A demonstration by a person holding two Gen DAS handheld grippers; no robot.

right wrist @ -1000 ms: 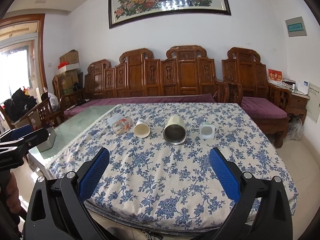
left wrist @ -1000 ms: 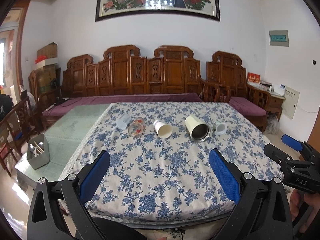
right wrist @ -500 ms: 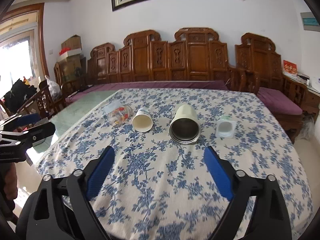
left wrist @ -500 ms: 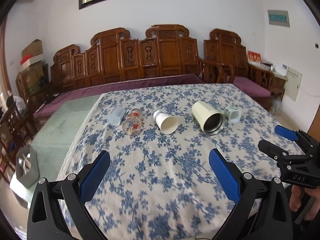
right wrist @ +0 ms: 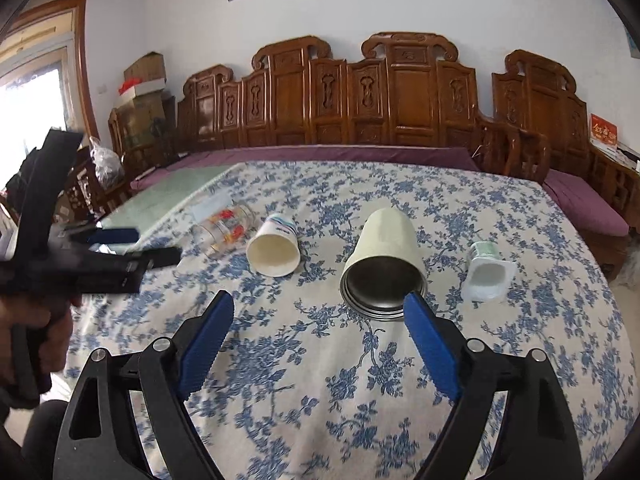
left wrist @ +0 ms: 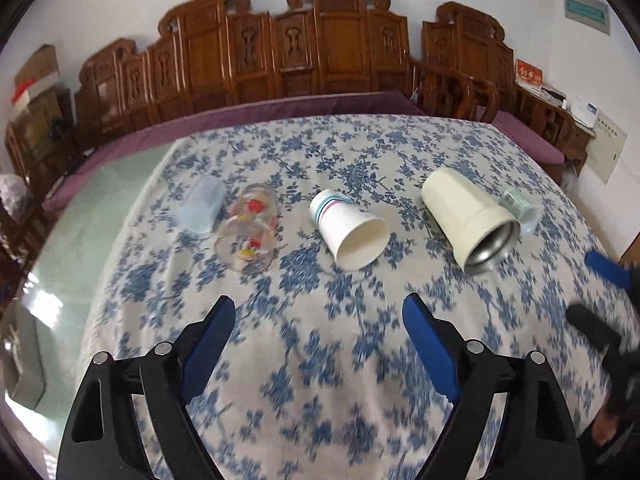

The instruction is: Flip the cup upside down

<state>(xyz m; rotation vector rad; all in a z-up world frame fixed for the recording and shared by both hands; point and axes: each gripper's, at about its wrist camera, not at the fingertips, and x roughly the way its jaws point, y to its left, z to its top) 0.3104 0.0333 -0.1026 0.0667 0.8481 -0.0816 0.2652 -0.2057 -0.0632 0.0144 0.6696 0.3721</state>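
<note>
Left gripper (left wrist: 319,312): jaws wide apart, holding nothing, poised above the blue-flowered cloth of the worktop (left wrist: 320,360). Beyond the gap, slightly right of centre and well clear of both blue pads, a paper cup (left wrist: 347,229) on its side, open mouth turned toward the camera and to the right, striped base pointing away. Left of it, apart, a clear glass (left wrist: 250,232) with red and yellow print, also on its side; just beyond and beside that, a pale blue cup (left wrist: 201,205) lying down. To the right, a cream tumbler (left wrist: 468,216) with a steel lining, toppled, mouth toward the near right; behind its rim, touching or nearly so, a small clear plastic cup (left wrist: 522,208).

Right gripper (right wrist: 319,312): jaws likewise spread, gripping nothing, above the cloth. Cream tumbler (right wrist: 383,264) straight ahead, its dark mouth facing the camera, lower rim partly hidden behind the tip of the right-hand pad; contact not discernible. Paper cup (right wrist: 274,249) farther left, above the left-hand pad, clear of it, mouth toward the camera. Small plastic cup (right wrist: 486,270) to the right of the tumbler, apart. Glass (right wrist: 224,227) beyond the paper cup's left. At the far left edge, blurred, the other gripper in a hand.

Carved wooden bench (right wrist: 384,100) against the wall behind.
</note>
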